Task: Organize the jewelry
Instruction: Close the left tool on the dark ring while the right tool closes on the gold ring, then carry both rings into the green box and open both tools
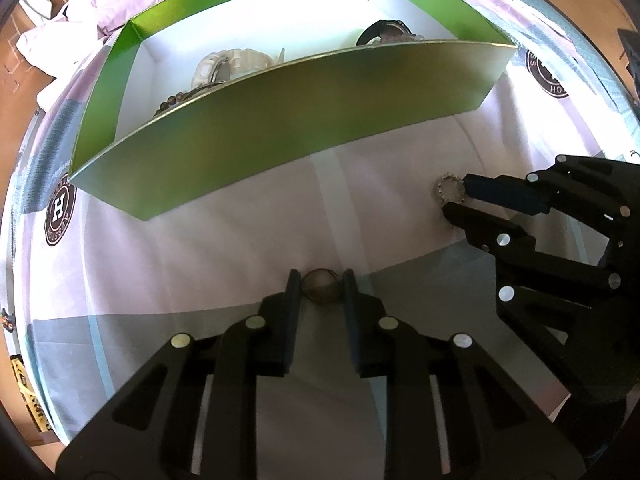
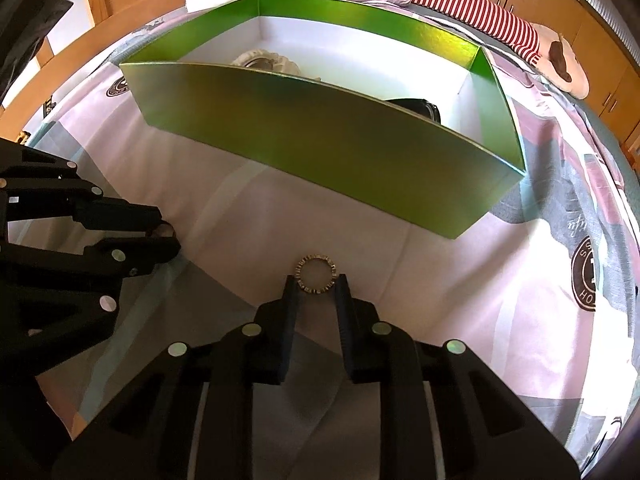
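Metal rings, both tiny, light, rigid, slick; easy to squirt out of a pinch on soft bedsheet (image 1: 224, 248). Left gripper (image 1: 320, 280) has its fingers closed in against the plain dark ring (image 1: 322, 285), gripping across its outer edge. Right gripper (image 2: 317, 280) is pinched on the studded gold ring (image 2: 316, 274) the same way, low on the band. Both sit just short of the green box (image 2: 320, 148), which already holds watches. Judgement: keep squeeze gentle, lift straight.
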Available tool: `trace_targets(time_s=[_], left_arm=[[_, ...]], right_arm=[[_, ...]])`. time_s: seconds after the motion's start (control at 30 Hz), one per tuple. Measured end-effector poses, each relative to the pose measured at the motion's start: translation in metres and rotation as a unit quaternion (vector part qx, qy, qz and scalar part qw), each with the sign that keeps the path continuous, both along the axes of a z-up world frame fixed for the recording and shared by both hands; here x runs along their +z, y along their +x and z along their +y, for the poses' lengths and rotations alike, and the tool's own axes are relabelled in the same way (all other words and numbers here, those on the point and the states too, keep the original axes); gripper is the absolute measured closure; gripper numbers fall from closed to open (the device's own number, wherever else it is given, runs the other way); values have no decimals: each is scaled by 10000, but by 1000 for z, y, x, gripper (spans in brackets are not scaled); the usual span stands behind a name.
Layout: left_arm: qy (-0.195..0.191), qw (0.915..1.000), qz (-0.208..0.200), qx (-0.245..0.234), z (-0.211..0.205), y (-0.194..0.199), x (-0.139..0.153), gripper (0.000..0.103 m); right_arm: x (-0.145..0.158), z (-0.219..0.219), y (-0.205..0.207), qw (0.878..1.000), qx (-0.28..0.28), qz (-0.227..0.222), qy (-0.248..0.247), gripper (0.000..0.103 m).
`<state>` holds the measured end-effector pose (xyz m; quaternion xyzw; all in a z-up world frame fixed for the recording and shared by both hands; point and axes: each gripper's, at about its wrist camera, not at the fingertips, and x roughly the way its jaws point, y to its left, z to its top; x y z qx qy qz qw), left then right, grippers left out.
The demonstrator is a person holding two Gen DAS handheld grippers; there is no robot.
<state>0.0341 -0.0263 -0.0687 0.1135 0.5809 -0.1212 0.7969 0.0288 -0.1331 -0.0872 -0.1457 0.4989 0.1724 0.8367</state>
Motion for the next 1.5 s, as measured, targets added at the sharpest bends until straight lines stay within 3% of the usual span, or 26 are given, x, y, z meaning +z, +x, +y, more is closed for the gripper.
trace_targets(time_s=[0.43, 0.77, 0.93, 1.0, 1.27, 1.37, 1.5], left_arm=[[31, 10000, -78, 54, -2, -2, 3, 82], [-115, 9954, -935, 194, 10, -5, 51, 82], [-541, 9846, -1641, 282, 26, 6, 99, 82], [-731, 9789, -1852, 463, 32, 20, 113, 82], [-1215, 9784, -1178, 1186, 66, 75, 97, 82], [-1386, 9781, -1015, 1177, 62, 83, 86, 82], [-1314, 9818, -888, 1046, 44, 93, 69, 82]], right_arm=[[1, 3, -2, 9999, -87, -38, 52, 82], [53, -8, -8, 9953, -154, -703, 652, 83], [104, -28, 4, 9818, -384, -1336, 1293, 83], [112, -35, 22, 9788, -620, -1413, 1349, 83], [77, -36, 75, 9790, -1055, -895, 1498, 83], [64, -26, 74, 9822, -993, -790, 1383, 83], [52, -18, 76, 9850, -948, -680, 1273, 83]])
